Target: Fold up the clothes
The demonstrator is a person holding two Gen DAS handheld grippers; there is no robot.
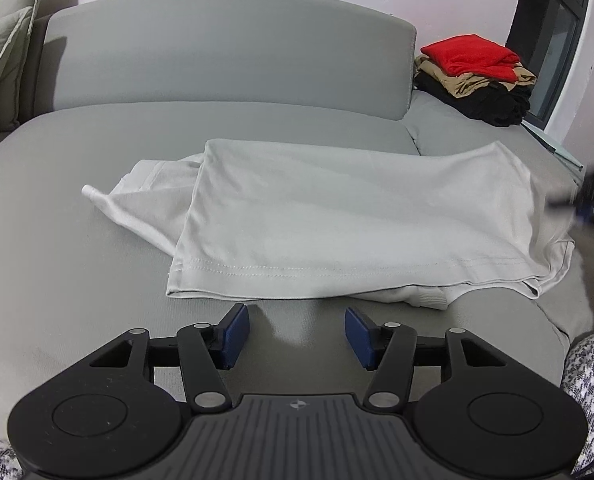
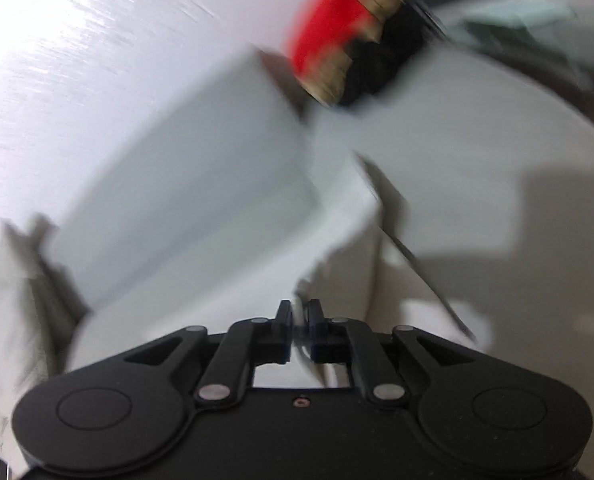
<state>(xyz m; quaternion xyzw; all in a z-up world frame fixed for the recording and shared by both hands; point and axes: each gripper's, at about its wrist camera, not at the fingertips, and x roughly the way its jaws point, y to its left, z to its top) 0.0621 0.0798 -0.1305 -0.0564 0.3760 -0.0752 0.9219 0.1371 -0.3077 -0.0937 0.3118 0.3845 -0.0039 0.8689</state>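
A light grey T-shirt (image 1: 337, 216) lies partly folded on the grey sofa seat (image 1: 57, 240), hem toward me, a sleeve sticking out at its left. My left gripper (image 1: 297, 334) is open and empty, just in front of the hem. My right gripper (image 2: 299, 322) is shut on a fold of the T-shirt (image 2: 337, 280); this view is motion-blurred. The right gripper also shows as a dark blur at the shirt's right edge in the left wrist view (image 1: 589, 196).
A stack of folded clothes (image 1: 473, 76), red on top of tan and black, sits at the back right by the sofa backrest (image 1: 225, 48); it also shows in the right wrist view (image 2: 349, 40). Cushions (image 1: 1, 40) stand at the left. A dark window (image 1: 553, 32) is at the right.
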